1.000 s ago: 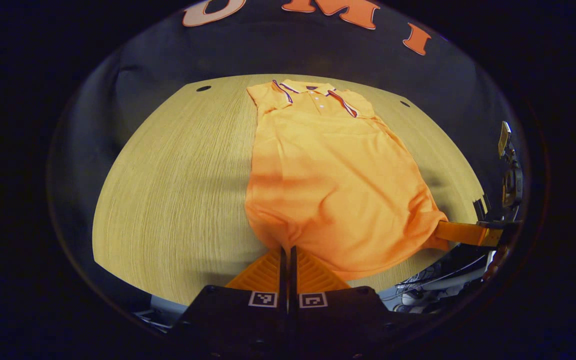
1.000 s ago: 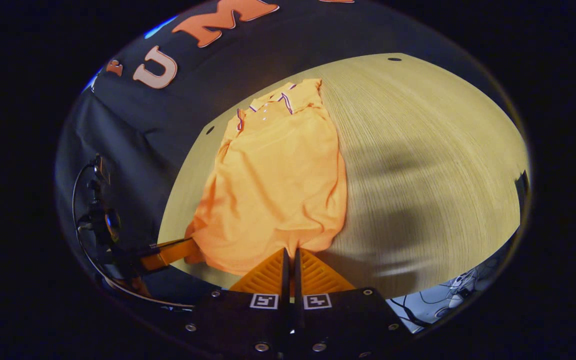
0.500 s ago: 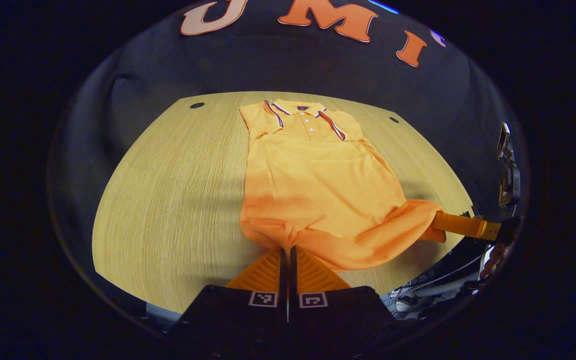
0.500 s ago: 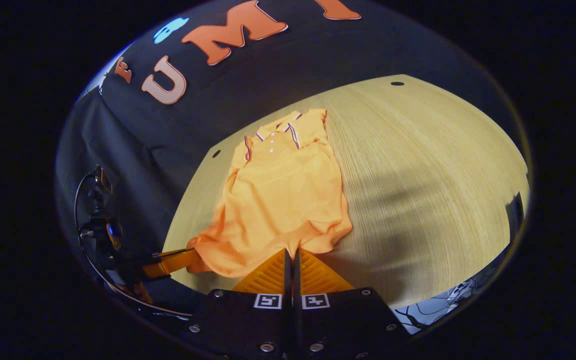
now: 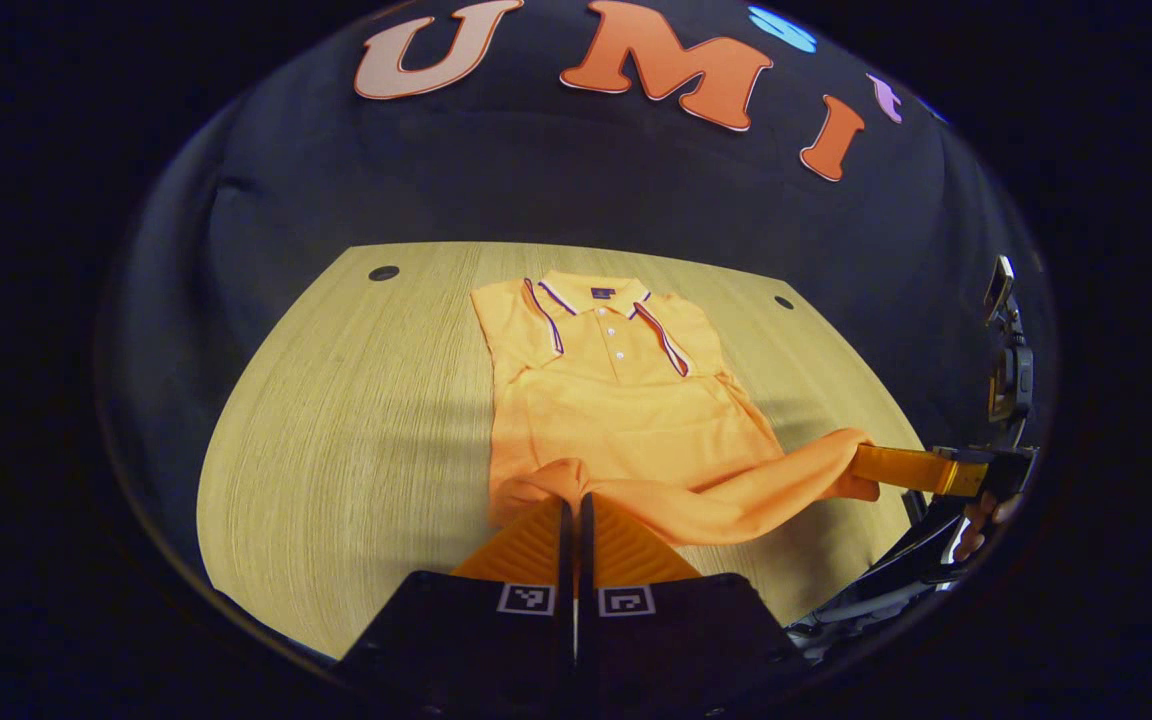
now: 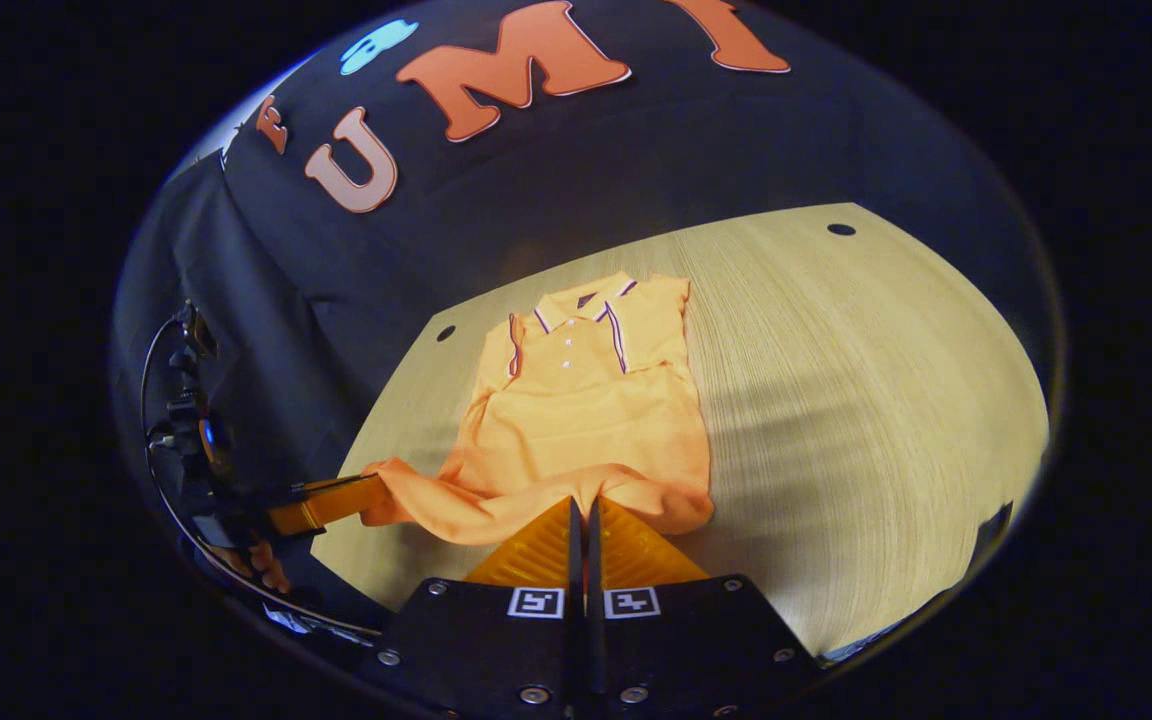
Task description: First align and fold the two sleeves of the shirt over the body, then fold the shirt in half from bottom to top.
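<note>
Left gripper and right gripper are each pinching a bottom corner of the shirt, fingers closed down to a thin slit with hem cloth bunched at the tips. In the left gripper view the right gripper is showing off to the side, clamped on the far hem corner; in the right gripper view the left gripper is likewise gripping its corner.

Table is carrying the shirt, collar toward the booth wall, buttons up. Sleeves are looking already folded in — the body is reading as a narrow rectangle. Hem is hanging lifted between the two grippers, sagging in the middle.

Step in hand, by my reading: the bottom-to-top fold. Next move is calling for both corners travelling together toward the collar, level and taut, then lowering onto the shoulders before letting go — uneven pace would skew the fold.
</note>
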The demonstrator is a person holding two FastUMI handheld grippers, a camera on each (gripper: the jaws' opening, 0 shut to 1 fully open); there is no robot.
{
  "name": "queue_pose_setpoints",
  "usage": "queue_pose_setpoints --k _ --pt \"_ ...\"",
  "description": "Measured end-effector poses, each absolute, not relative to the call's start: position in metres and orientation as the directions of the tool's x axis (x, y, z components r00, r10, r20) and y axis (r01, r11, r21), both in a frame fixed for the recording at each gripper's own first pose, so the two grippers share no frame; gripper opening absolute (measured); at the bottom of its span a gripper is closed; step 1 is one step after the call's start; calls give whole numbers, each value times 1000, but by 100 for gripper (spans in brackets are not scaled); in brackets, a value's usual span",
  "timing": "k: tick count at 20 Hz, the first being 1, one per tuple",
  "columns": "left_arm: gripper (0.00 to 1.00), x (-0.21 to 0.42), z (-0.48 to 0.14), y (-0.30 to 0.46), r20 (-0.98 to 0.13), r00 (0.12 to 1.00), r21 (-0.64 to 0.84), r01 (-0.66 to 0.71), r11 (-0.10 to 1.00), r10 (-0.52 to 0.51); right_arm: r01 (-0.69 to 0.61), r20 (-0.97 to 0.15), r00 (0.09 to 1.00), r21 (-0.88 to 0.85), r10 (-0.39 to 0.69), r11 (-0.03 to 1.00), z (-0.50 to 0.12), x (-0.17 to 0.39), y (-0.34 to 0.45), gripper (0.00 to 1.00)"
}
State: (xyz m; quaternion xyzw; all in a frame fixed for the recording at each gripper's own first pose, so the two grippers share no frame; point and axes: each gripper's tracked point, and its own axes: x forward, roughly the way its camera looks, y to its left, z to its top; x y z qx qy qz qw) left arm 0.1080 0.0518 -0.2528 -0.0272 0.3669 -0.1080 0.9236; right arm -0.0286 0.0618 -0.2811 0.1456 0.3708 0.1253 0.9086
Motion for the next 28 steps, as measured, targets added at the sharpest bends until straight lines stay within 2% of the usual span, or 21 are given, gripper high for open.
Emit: queue_pose_setpoints --k 7,15,20,24,28 --pt "1 195 -223 54 -638 727 -119 232 965 -253 -84 -633 719 331 287 940 -264 43 59 1" --pt "1 286 -219 59 -640 715 -143 247 958 -280 -52 -644 725 304 246 951 -254 133 63 1" --pt "1 348 -240 70 -672 683 -182 221 958 -285 -44 -669 713 256 210 966 -264 199 66 1" --pt "1 391 -262 72 -712 633 -225 204 953 -304 -5 -720 669 239 181 971 -287 241 64 0" --pt "1 430 -278 78 -742 611 -192 200 961 -276 46 -742 655 232 146 972 -288 277 52 2"
